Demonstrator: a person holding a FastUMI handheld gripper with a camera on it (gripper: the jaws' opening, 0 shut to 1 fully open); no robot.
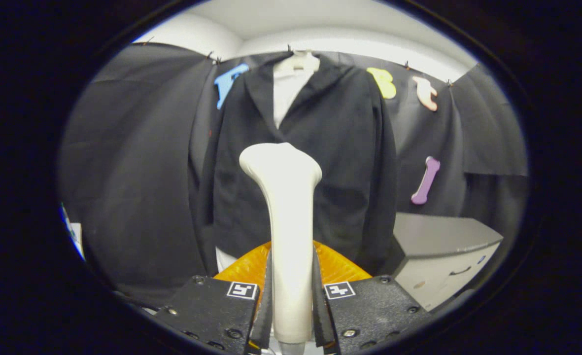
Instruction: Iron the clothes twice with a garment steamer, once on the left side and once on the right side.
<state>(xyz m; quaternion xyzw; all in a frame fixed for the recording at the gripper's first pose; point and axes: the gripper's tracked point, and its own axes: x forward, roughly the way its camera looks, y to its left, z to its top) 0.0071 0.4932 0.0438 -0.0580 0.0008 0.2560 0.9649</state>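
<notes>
The black jacket (310, 162) hung in the upper middle of the frame, its left side furthest over. In the lower middle, the gripper (291, 315) squeezed the white steamer (288, 227) tight, one finger on each side of its handle. At the lower right sat a grey cabinet (443, 256). A good stroke probably needed the steamer's head close to the cloth and moved slowly.

The garment steamer (287, 231) stands in front of the black jacket (340, 162), hiding a strip of its front, and the steamer's base is cut off between the fingers of the gripper (291, 315). An orange object (337, 266) behind the handle shows too little to identify. The grey cabinet's (438, 256) lower part runs out of view.
</notes>
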